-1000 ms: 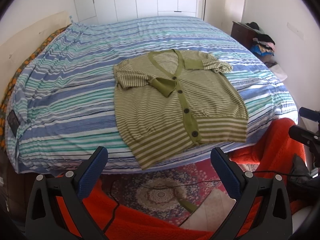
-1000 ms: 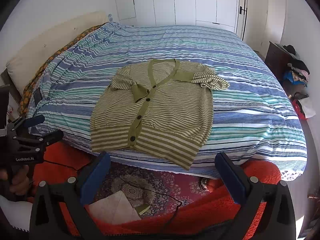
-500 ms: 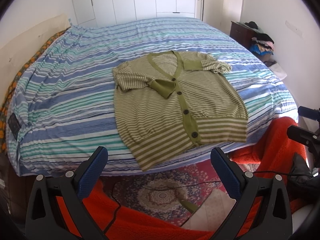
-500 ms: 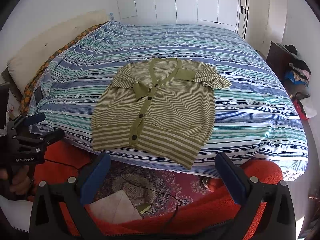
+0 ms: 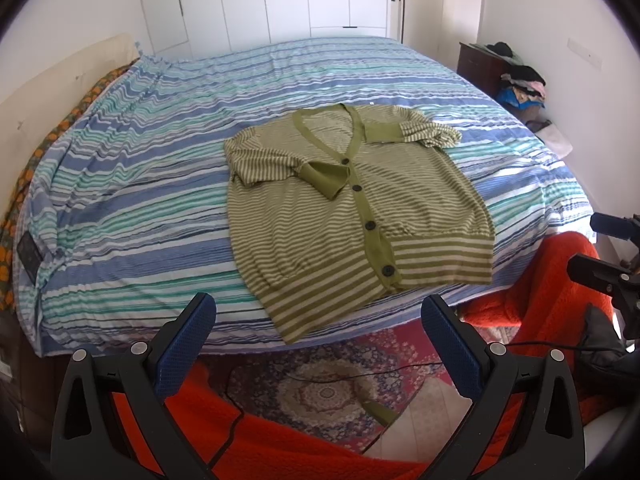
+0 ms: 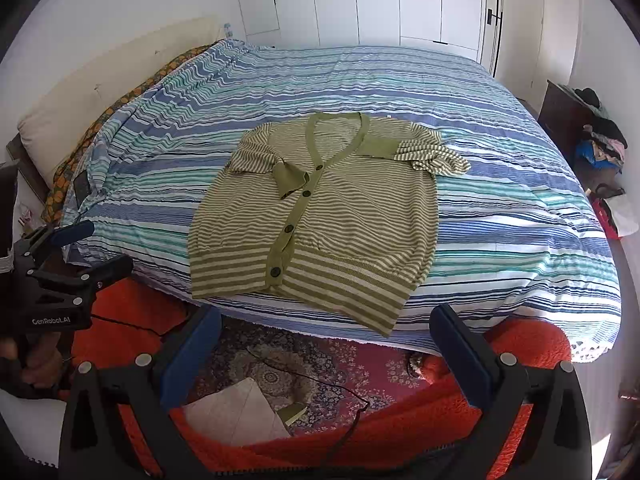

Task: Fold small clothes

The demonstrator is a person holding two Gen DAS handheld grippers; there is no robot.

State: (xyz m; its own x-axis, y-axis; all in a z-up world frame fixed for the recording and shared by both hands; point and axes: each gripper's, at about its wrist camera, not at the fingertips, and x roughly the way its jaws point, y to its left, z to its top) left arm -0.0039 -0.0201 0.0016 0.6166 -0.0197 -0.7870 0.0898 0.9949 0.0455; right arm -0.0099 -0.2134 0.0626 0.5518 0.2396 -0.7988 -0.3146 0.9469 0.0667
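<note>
An olive-and-cream striped cardigan (image 5: 352, 216) (image 6: 320, 216) lies flat and buttoned on the striped bed (image 5: 120, 200) (image 6: 520, 220). Both short sleeves are folded in over the chest. One hem corner hangs slightly over the bed's near edge. My left gripper (image 5: 318, 308) is open, held in the air short of that edge with nothing between its fingers. My right gripper (image 6: 326, 316) is also open and empty, just in front of the hem. Each gripper shows at the side of the other's view: left gripper (image 6: 60, 256), right gripper (image 5: 600, 248).
A patterned rug (image 5: 320, 388) with a black cable lies on the floor below the bed edge. An orange-red fleece blanket (image 6: 400, 432) fills the near foreground. A dark nightstand with piled clothes (image 5: 516, 76) stands right of the bed, white wardrobe doors (image 5: 304, 0) behind, a pillow (image 6: 80, 108) left.
Both views have tilted up slightly, so more of the wardrobe shows. The cardigan has not moved and both grippers stay open.
</note>
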